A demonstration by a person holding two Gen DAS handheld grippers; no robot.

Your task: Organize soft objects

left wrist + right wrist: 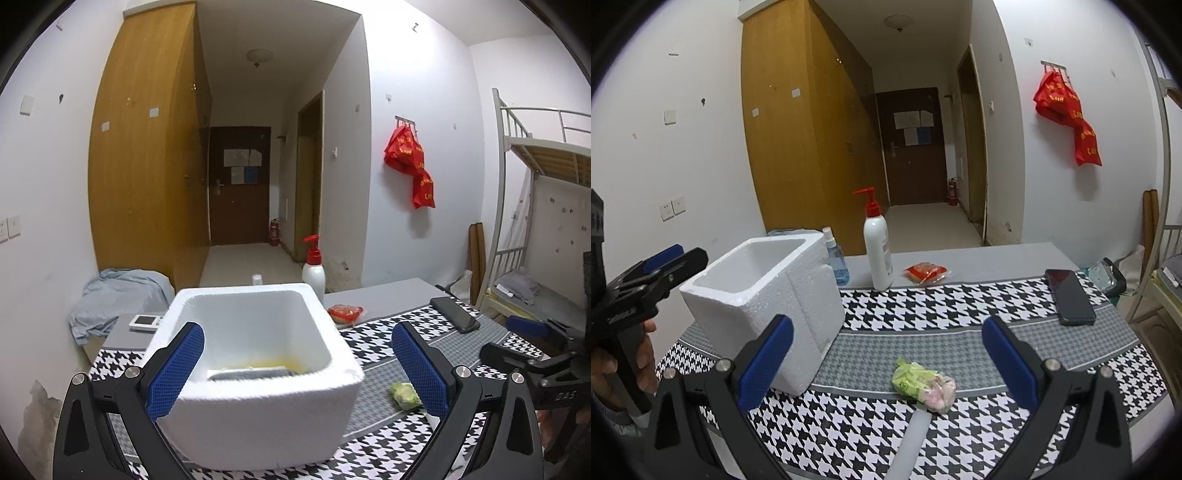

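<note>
We judge the step in hand to be fetching the next soft thing for the white foam box; from largest to smallest, then. The box stands directly ahead of the left gripper, whose blue pads stand wide apart, the left one overlapping the box's near wall, with nothing held between them; we would keep that gripper clear of the rim so the box does not slide on the houndstooth cloth. The right gripper is also spread wide and empty; the green packet lies on the cloth just ahead of it and between its fingers, with the box ahead to its left. We would lower the right gripper squarely over the packet's middle, close gently since the wrapper will crumple, then lift well above the box wall before letting go. The red packet lies farther ahead, beside the pump bottle.

Inside the box we see only a grey edge and a yellow tint; its contents stay unclear. The white strip running under the right gripper is cut off; we cannot name it.
</note>
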